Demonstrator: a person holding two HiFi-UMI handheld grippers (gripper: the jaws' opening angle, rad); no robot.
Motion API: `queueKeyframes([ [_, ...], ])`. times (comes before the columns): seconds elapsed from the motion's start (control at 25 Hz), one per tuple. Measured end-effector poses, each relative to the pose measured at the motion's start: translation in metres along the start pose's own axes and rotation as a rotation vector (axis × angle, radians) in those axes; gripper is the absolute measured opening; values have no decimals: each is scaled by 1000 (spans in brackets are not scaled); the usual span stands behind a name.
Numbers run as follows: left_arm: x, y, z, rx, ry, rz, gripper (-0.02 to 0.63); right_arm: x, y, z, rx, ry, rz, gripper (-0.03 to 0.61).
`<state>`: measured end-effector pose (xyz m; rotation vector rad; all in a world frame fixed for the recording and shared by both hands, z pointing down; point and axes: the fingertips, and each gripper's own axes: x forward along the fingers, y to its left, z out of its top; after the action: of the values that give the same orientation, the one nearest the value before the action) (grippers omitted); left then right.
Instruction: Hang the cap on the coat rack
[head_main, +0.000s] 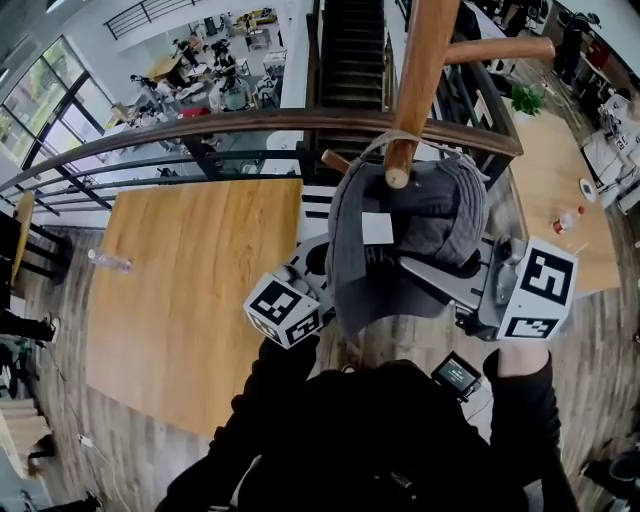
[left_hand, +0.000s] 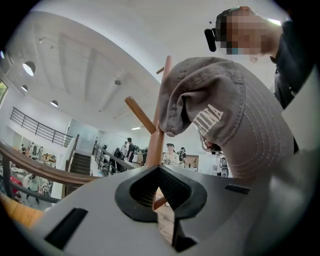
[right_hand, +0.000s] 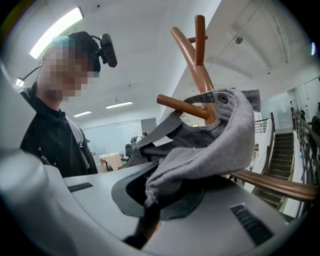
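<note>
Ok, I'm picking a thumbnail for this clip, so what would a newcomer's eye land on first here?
The grey cap, draped over a peg of the wooden coat rack at the centre of the head view. Next, the right hand-held gripper, shut on the cap's edge just below that peg. Behind both, a curved railing opens onto a busy lower floor.
</note>
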<state>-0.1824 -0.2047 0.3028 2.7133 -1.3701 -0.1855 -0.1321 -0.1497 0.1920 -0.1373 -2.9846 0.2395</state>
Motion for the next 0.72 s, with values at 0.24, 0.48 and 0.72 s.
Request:
queueKeyframes([
  [0.24,-8,-1,-10,-31,24,16,5,3,2,-11,31,17,7,20],
  [0.48,-13,-4,-20,-59,44,31,5,4,-3,-21,60,28,-2,20],
  [0.72,-16,-8,-29,-88,59,33,5,9,-14,-30,52,43,-41,20],
])
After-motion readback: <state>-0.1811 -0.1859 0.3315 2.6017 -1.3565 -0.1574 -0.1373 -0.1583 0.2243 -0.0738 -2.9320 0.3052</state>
